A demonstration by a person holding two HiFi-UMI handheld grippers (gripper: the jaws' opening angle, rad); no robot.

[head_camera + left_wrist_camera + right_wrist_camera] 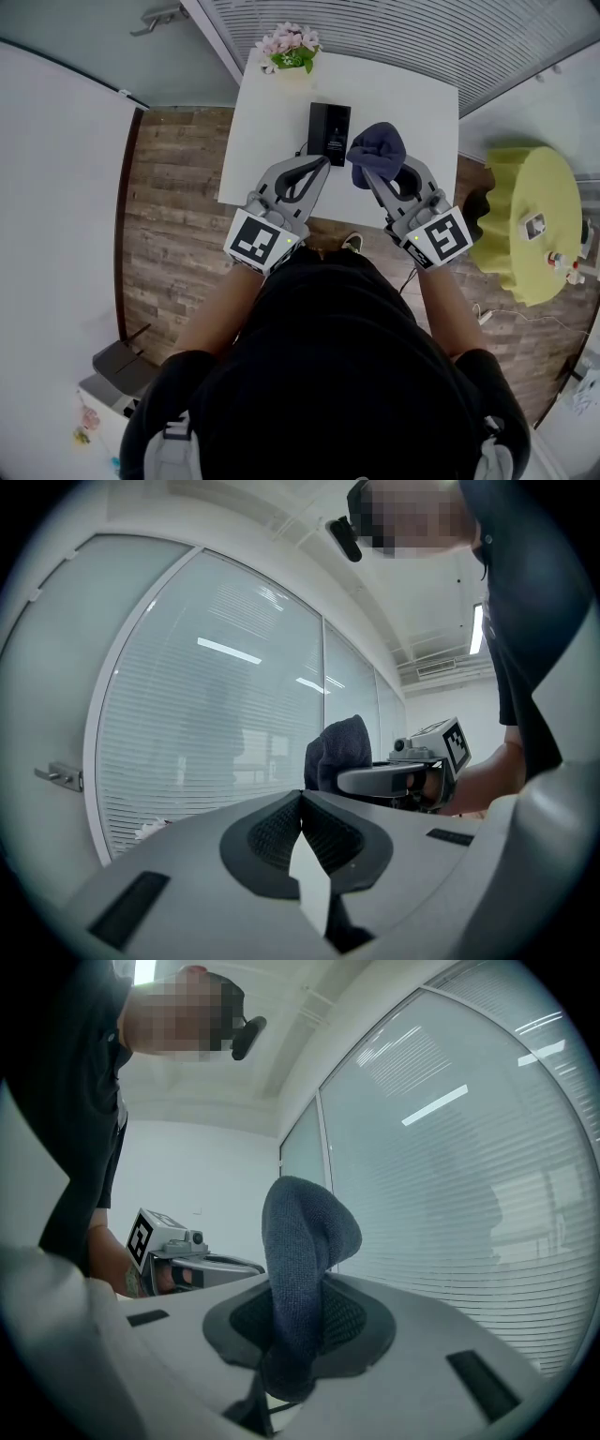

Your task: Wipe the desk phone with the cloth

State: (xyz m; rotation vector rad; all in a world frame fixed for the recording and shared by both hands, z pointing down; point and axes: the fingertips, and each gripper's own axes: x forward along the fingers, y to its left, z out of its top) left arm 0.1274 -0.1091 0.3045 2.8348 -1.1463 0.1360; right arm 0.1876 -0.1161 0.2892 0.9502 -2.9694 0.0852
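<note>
Dark blue-grey and soft-knit, the cloth (377, 150) bunches into a rounded lump above the right gripper (368, 175), whose jaws pinch its lower fold. It sits over the white table (267, 141) at the right edge of the black phone (329, 128), a slim rectangle lying flat; whether the two touch cannot be told. The left gripper (324, 162) has its jaws pressed together on nothing, its tip by the phone's near end. Pink flowers (291, 47) stand at the table's far edge.

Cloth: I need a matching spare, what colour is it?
Dark blue-grey; the cloth shows best in the right gripper view.
</note>
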